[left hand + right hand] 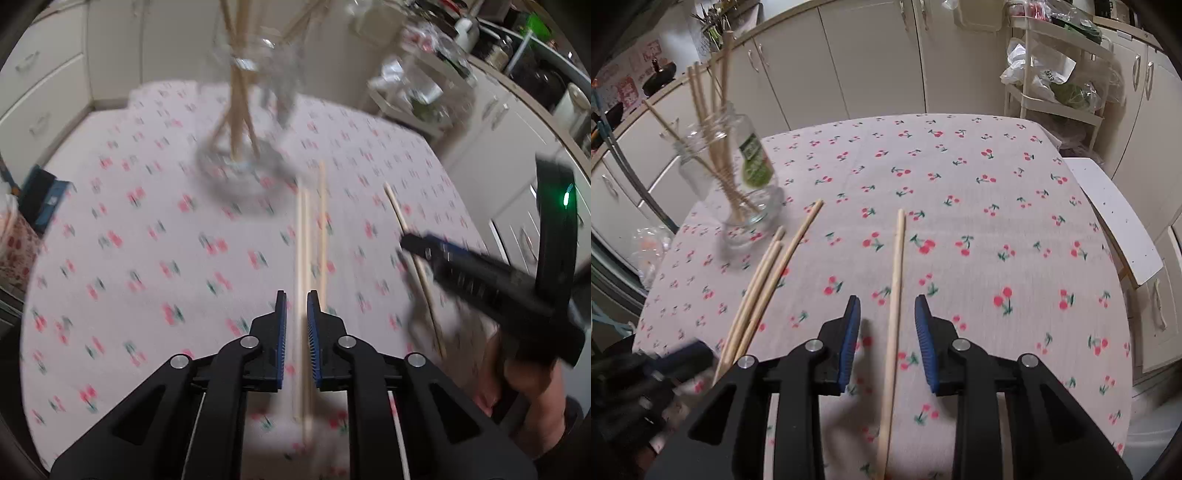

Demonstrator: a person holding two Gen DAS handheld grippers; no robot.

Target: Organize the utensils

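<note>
Left gripper (296, 295) is nearly closed, jaws narrowed around a pair of chopsticks (301, 280) that run between the blue pads; that view is motion-blurred, so the pads look clamped on the sticks but contact isn't crisp. One more loose chopstick (322, 229) lies just beside that pair on the table (147, 258), cherry-print cloth.

Right gripper (887, 306) is partly open, pads clear on both sides of a single chopstick (895, 295) lying flat on the cloth between them; nothing gripped. From the left wrist view the right gripper sits off to the right, angled down over that same stick.

Glass jar (738, 184) stands upright on the far left of the table in the right wrist view, several chopsticks standing in it and fanning out at the top. Three loose sticks lie near its base, fanned toward the left gripper. White cabinets (871, 55) behind the table.
</note>
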